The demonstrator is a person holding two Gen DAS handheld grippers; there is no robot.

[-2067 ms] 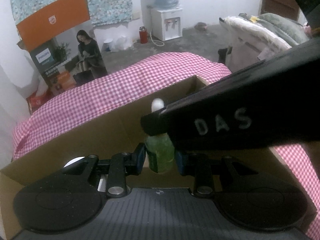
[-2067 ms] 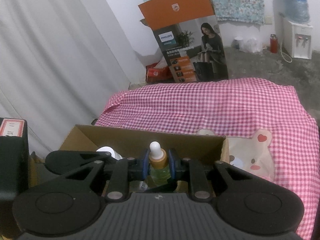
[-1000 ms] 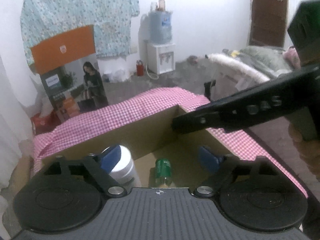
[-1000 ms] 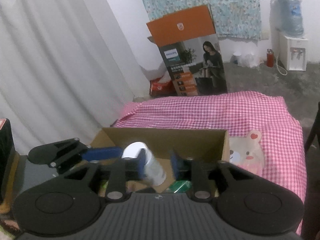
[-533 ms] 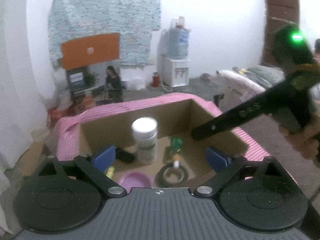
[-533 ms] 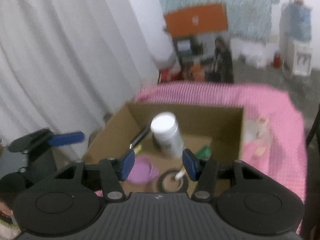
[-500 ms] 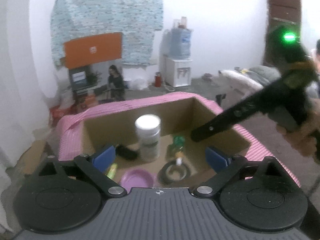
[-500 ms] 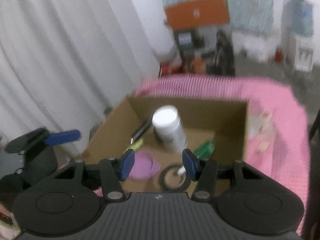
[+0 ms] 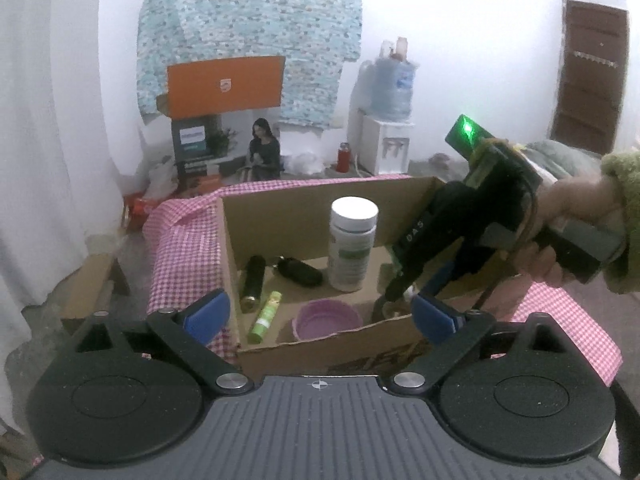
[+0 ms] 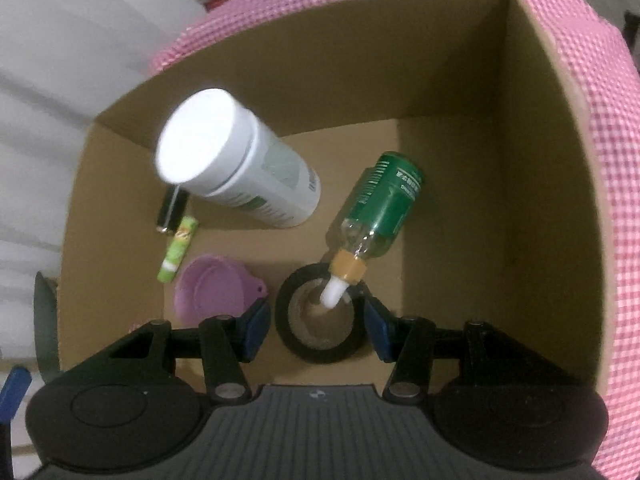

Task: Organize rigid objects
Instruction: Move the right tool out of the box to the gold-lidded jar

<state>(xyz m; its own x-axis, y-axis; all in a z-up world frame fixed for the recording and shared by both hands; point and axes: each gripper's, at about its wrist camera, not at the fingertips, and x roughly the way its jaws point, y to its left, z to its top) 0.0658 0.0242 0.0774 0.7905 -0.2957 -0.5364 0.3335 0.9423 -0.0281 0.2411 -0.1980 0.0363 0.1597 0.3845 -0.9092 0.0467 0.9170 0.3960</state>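
Since two seconds ago, both tongs have let go of the green dropper bottle (image 10: 378, 204) and drawn back; it now lies on its side inside the cardboard box (image 10: 532, 184), so that placement looks finished.

The cardboard box sits on a pink checked cloth (image 9: 180, 248), and every place below is given relative to it. In the right wrist view the right tongs (image 10: 316, 326) are spread and empty, aimed down into the box above its near wall. The left tongs (image 9: 320, 314) are spread wide and empty, held back outside the box's near wall.

Inside the box, a tall white pill bottle (image 10: 240, 160) stands toward the back left. The dropper bottle lies in the middle, its white tip resting in the hole of a black tape roll (image 10: 320, 320) at the near wall. A purple lid (image 10: 212, 294) lies left of the roll, and a small green tube (image 10: 178, 254) and a dark cylinder (image 9: 252, 282) lie by the left wall.

Writing: the letters "DAS" show on the right tongs' arm in the left wrist view. The dropper bottle's white label print is too small to read.
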